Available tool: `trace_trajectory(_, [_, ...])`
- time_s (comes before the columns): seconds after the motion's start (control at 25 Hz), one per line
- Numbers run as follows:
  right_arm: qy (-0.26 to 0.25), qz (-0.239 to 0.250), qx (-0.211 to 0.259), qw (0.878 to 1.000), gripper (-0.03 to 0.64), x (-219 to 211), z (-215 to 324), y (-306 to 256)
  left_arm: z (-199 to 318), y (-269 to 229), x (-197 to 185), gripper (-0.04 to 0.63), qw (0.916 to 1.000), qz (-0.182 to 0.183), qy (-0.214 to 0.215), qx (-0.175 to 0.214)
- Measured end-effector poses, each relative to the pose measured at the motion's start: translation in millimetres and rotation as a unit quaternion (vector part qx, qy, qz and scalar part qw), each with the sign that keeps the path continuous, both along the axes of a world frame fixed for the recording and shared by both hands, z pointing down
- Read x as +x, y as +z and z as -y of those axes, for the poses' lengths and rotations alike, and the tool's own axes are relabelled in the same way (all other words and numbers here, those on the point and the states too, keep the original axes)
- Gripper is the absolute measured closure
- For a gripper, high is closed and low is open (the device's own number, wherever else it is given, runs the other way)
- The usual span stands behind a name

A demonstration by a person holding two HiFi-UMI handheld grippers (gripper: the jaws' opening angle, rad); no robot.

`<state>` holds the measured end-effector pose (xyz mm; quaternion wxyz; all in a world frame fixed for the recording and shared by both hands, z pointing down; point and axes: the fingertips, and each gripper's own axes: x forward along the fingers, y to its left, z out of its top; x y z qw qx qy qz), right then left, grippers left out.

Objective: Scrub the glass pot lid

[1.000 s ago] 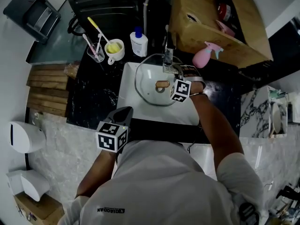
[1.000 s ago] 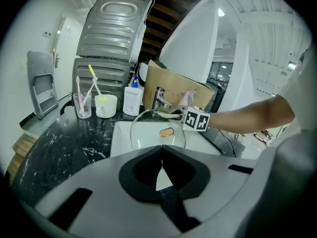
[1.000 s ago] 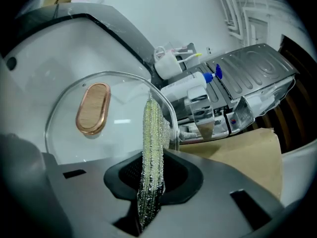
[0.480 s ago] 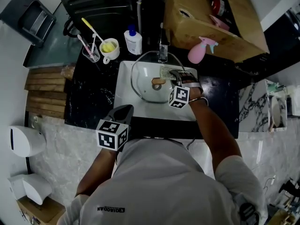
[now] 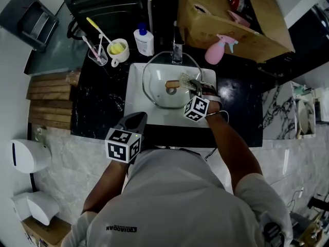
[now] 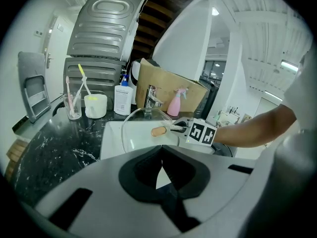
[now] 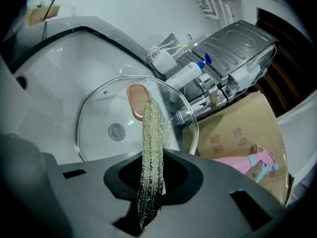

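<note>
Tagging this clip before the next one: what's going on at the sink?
A person works at the sink with two tools. The right tool is shut on a glittery mesh scrubber, its tip by the knob of the glass pot lid tilted in the basin. The left tool is held near the body, shut and empty.

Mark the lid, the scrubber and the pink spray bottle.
lid [image 7: 106,109]: right gripper view, on the glass left of the knob.
scrubber [image 7: 152,143]: right gripper view, about mid-length of the mesh.
spray bottle [image 5: 214,56]: head view, on the pink body.
</note>
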<state>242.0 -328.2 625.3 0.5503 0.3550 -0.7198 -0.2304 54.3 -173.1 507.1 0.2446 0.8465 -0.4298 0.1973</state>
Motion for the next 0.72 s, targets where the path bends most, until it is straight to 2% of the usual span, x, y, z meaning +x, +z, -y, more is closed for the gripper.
trace_trajectory(0.4, [0.027, 0.023, -0.065, 0.997, 0.545, 1, -29, 17, -3, 1, -4, 0.580, 1.0000, 0.003, 0.008, -0.001])
trace_trajectory(0.72, [0.012, 0.030, -0.112, 0.993, 0.545, -10, -53, 32, -4, 3, -5, 0.580, 1.0000, -0.001, 0.009, -0.002])
